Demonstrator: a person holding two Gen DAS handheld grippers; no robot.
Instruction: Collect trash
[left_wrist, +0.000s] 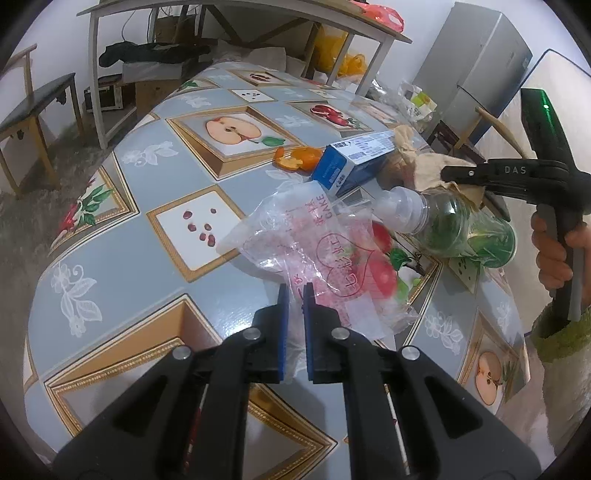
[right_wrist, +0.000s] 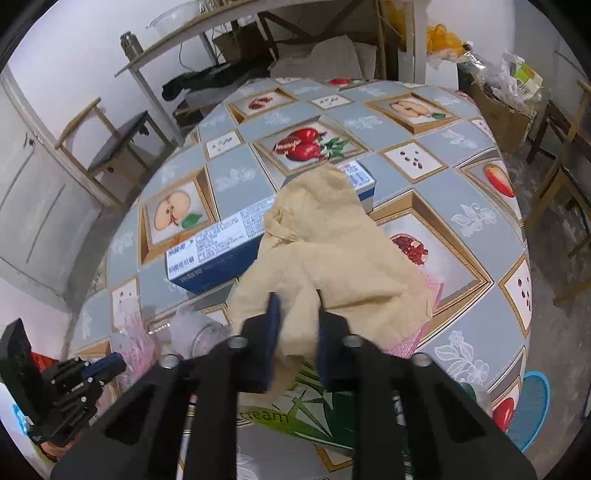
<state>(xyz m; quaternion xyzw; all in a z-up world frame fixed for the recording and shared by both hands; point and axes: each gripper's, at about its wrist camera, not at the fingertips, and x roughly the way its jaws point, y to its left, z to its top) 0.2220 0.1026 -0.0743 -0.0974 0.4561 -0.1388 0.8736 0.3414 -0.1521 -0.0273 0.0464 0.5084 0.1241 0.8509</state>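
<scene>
On the counter (left_wrist: 155, 236), covered in a grey-blue oilcloth printed with framed fruit pictures, the trash lies bunched toward the right side, presumably gathered there so both hands can reach it. Furthest left of the pile, the left claw (left_wrist: 296, 295) is clenched on the near edge of a crumpled clear plastic bag with pink printing (left_wrist: 314, 251); the thin film sits pinched between the blue pads, a grip that looks meant to hold the bag as a receptacle for the rest. Beyond it lie curled orange peel scraps (left_wrist: 297, 158), then a blue-and-white cardboard box (left_wrist: 354, 162) lying flat, then a clear plastic bottle with green contents (left_wrist: 458, 225) on its side, its neck toward the bag. Draped over the box is a crumpled beige paper sheet (right_wrist: 332, 240), and the right claw (right_wrist: 295, 302) is closed on its near fold, paper bunched between the pads. The paper looks like the next piece to go into the bag. Light and loose, it may slip or tear.
</scene>
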